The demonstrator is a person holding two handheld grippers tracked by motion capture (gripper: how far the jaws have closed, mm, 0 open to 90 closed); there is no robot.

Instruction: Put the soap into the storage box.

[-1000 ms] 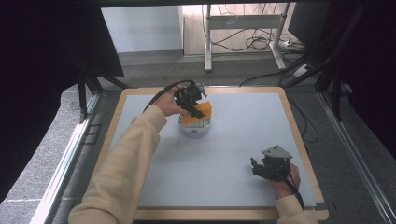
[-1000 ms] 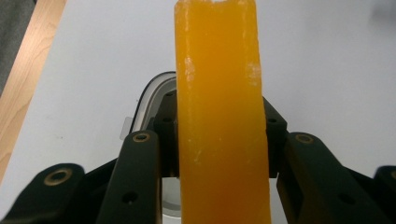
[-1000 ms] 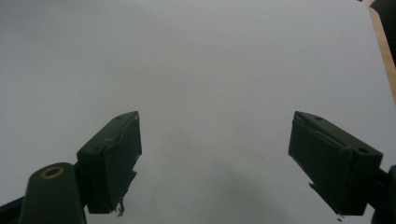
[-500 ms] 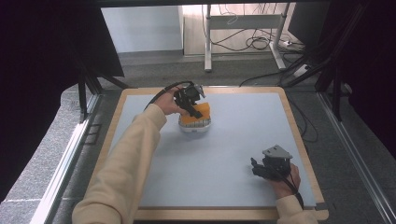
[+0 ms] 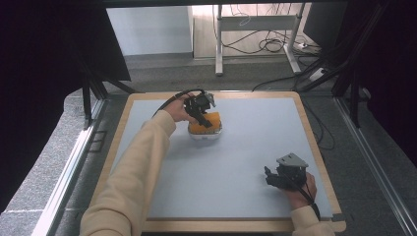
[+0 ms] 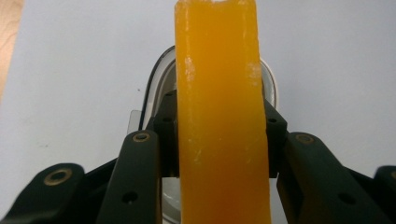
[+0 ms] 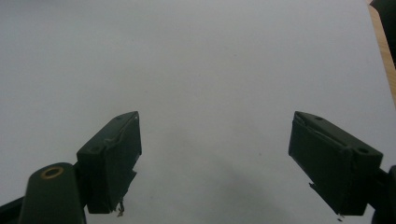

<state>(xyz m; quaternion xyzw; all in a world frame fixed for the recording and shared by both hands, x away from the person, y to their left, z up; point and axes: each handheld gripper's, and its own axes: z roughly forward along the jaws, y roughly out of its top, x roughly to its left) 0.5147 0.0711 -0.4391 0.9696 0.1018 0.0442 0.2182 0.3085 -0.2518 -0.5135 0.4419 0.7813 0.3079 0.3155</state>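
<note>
An orange sponge [image 5: 208,122] stands on edge over a white bowl [image 5: 205,135] at the back middle of the table. My left gripper [image 5: 202,115] is shut on the sponge, and in the left gripper view the orange sponge [image 6: 219,121] fills the gap between both jaws, with the bowl's rim [image 6: 154,88] behind it. My right gripper [image 5: 270,177] rests low near the table's front right, open, and in the right gripper view its gripper [image 7: 215,163] has nothing between the fingers, only bare table surface.
The pale blue table top [image 5: 246,147] has a wooden border [image 5: 314,142]. Black frame posts [image 5: 91,98] stand at the left and right sides. Cables [image 5: 275,46] lie on the floor beyond the far edge.
</note>
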